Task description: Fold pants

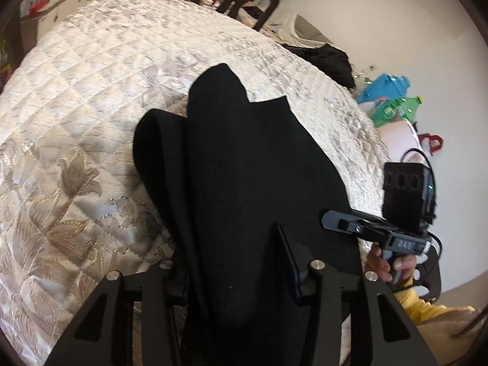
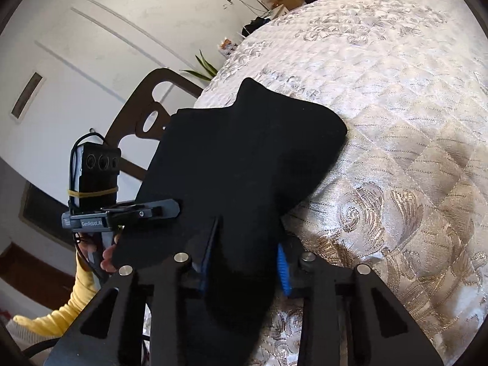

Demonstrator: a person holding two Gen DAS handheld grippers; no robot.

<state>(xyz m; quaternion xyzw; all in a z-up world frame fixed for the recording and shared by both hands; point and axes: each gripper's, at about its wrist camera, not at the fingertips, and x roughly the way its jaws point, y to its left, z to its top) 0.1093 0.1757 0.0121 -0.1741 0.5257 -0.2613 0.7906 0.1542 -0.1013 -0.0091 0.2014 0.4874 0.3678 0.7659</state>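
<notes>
Black pants (image 1: 244, 167): centre of left wrist view, draped over near edge of quilted cream bedspread (image 1: 122, 76); two leg ends fan toward upper centre, a rolled fold bulges at centre left, near end drops out of frame at bottom. Left gripper (image 1: 235, 274): bottom centre, jaws part closed w/ cloth bunched between them; right finger (image 1: 289, 262) lies against fabric, left one buried under cloth, so grip reads as pinched on pants. Right gripper (image 2: 244, 259): bottom centre of right wrist view, jaws likewise narrowed on pants (image 2: 244, 158), blue pads (image 2: 282, 270) pressed to either side of a hanging fold. No earlier picture to compare. Open room: bedspread bare across whole upper left of left view and right half of right view. Edges: bed's side curves down at right of left view, next to clutter (blue and green items (image 1: 393, 94), dark clothes (image 1: 326, 61)); dark chair (image 1: 244, 0) at top centre. In right view a brown chair back (image 2: 146, 116) stands just beside pants' left edge, wall behind. Cut off/unclear: hand (image 1: 393, 265) and yellow sleeve (image 1: 421, 302) only partly seen at lower right of left view; waistband not made out, cloth too dark for seams; fisheye rim blackens corners.
</notes>
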